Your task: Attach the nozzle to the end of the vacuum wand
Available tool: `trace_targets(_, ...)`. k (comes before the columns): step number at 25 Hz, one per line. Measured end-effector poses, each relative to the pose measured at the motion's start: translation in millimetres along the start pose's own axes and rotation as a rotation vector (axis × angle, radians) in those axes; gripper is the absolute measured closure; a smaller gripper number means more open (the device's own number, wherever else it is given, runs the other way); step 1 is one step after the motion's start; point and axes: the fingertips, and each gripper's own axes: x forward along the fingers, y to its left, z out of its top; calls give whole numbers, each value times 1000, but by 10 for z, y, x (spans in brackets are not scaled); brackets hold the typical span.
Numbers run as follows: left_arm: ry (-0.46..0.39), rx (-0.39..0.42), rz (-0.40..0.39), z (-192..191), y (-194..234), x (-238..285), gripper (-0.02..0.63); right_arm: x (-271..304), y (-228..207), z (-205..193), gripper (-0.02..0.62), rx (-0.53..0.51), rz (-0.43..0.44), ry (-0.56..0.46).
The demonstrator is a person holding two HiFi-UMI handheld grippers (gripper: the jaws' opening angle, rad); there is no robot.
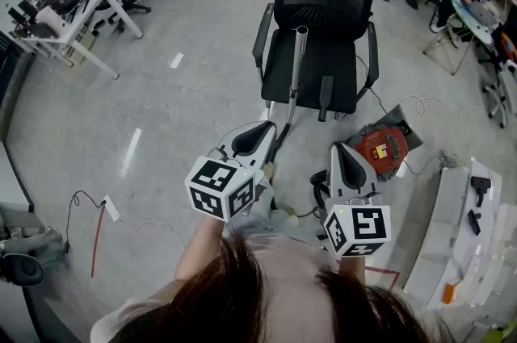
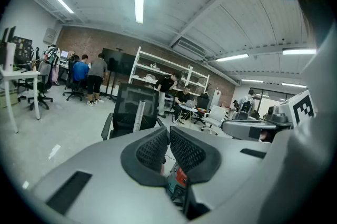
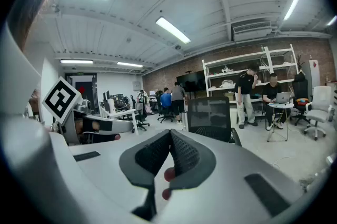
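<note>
- Two grippers were counted. The left gripper point(image 1: 260, 135) point(image 2: 168, 131) had its jaws together with nothing between them; the right gripper point(image 1: 342, 156) point(image 3: 170, 136) was likewise closed and empty. Both were held above the floor, short of the chair.
- One black chair point(image 1: 326, 4) stood ahead.
- One silver wand point(image 1: 298, 63) point(image 2: 139, 114) leaned upright against the chair seat. Its lower end was hidden behind the left gripper.
- One dark slim part point(image 1: 325, 96) leaned at the seat's front edge, just beside the wand. Whether it was the nozzle could not be made out.
- One red vacuum body point(image 1: 383, 148) lay on the floor to the right of the chair, partly covered by the right gripper.
- One white desk point(image 1: 454, 240) at the right edge was cut off; the small items on it were unclear.
</note>
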Motion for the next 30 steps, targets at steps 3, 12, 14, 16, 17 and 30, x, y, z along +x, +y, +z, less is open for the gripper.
trace_targets(3,11,7,-6,21,61,88,574,92,-41,26,569,5,-7,0)
trace_targets(12,55,45,-48,175,299,484,574,428,-198,131,569,36,-56,3)
trace_targets(14,63,54,-59,232,380,599,574,539,-219,177,569,46,-60,-1)
trace_targets(16,72,60,-76,284,448,709,574,657,-236,216,569,46,-66,0)
trace_targets(17,75,62,-84,304,478,755,574,712,-238,231,569,44,-69,1)
trace_targets(30,102,78,-154,618,972,1115,574,1350,-149,517,568,37,-123,14)
